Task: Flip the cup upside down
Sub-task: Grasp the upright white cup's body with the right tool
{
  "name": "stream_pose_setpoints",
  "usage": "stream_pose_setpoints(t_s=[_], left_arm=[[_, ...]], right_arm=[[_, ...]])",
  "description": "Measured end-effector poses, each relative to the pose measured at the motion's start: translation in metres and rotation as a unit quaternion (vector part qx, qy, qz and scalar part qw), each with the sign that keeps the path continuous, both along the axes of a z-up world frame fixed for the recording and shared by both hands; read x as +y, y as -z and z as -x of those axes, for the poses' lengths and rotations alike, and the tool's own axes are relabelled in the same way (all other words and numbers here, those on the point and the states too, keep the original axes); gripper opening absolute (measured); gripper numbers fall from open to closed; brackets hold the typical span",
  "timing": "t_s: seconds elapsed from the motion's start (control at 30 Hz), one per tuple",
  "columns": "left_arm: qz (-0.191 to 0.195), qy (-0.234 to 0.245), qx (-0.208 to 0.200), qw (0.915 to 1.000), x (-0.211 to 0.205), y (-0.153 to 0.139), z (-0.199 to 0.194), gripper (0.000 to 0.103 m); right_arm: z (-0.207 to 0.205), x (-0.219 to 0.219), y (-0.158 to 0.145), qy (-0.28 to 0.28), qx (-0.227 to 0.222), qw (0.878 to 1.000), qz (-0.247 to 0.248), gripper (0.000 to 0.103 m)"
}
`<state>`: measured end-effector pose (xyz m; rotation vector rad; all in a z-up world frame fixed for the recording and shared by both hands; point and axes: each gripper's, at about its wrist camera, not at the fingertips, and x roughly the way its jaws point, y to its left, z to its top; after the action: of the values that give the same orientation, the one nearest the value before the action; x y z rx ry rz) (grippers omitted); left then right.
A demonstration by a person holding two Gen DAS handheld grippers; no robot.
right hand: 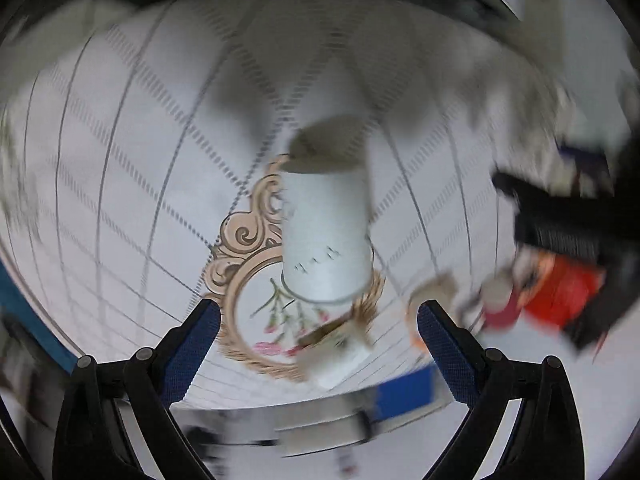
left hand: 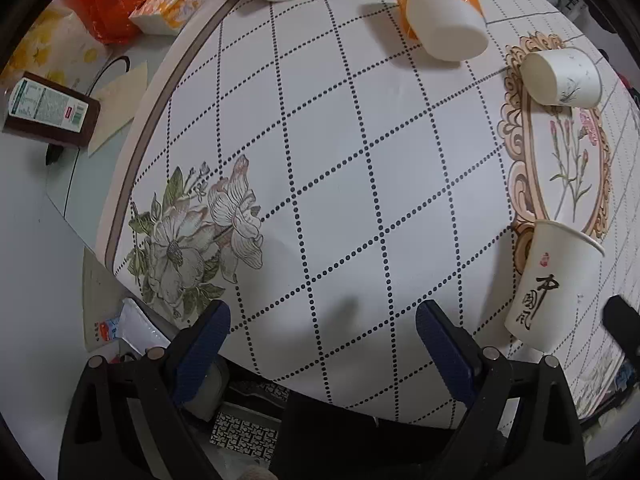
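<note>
The right wrist view is heavily smeared, so fine detail is lost. The right gripper (right hand: 319, 320) has its blue-padded fingers (right hand: 196, 340) spread wide, with nothing between them. Beyond the fingertips a white paper cup (right hand: 326, 228) stands on the tablecloth (right hand: 120, 160), which is white with a dotted grid; whether the cup's upper end is its mouth or its base cannot be told. The cup sits on the upper edge of an ornate beige oval frame (right hand: 228, 280) printed on the cloth, with pink flowers inside it. Nearer the camera than the cup, on the frame's lower edge, lies a blurred pale cup-like shape (right hand: 336, 356). Right of the frame, a red object (right hand: 560, 292) is smeared.
</note>
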<state>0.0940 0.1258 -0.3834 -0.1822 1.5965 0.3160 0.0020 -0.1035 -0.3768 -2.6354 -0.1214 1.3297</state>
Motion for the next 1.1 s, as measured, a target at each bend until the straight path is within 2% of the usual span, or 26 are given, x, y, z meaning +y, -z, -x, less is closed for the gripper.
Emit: stream_pose_setpoints(t_s=[0.07,0.13,0.43,0.57,0.7,0.77,0.87,1.1], left_arm=[[-0.001,-0.003,0.003,1.0000,0.001,0.005,0.001,0.096],[0.000,-0.010,0.006,0.9999,0.003,0.010,0.001,0.096],[-0.003,-0.027,0.014,0.9995,0.012,0.021,0.001,0.096],[-0.006,-0.030,0.016,0.9994,0.016,0.025,0.001,0.096],[-0.007,-0.030,0.017,0.9994,0.018,0.025,-0.001,0.095],[-0.008,-0.029,0.016,0.9994,0.016,0.024,-0.002,0.095],[-0.010,-0.026,0.016,0.9995,0.013,0.022,-0.004,0.095],[-0.013,-0.026,0.017,0.9994,0.011,0.021,-0.006,0.095]], right_arm=[[-0.006,-0.004,0.008,-0.046,0.002,0.999,0.019,0.100],[-0.011,-0.002,0.015,-0.065,0.007,0.997,0.029,0.096],[-0.021,0.009,0.038,-0.090,0.021,0.994,0.051,0.094],[-0.026,0.008,0.048,-0.092,0.023,0.994,0.059,0.088],[-0.028,0.006,0.057,-0.099,0.025,0.993,0.065,0.087],[-0.027,0.006,0.061,-0.095,0.028,0.993,0.067,0.078],[-0.027,0.007,0.067,-0.084,0.029,0.994,0.065,0.070],[-0.038,0.010,0.076,-0.062,0.033,0.996,0.057,0.068]])
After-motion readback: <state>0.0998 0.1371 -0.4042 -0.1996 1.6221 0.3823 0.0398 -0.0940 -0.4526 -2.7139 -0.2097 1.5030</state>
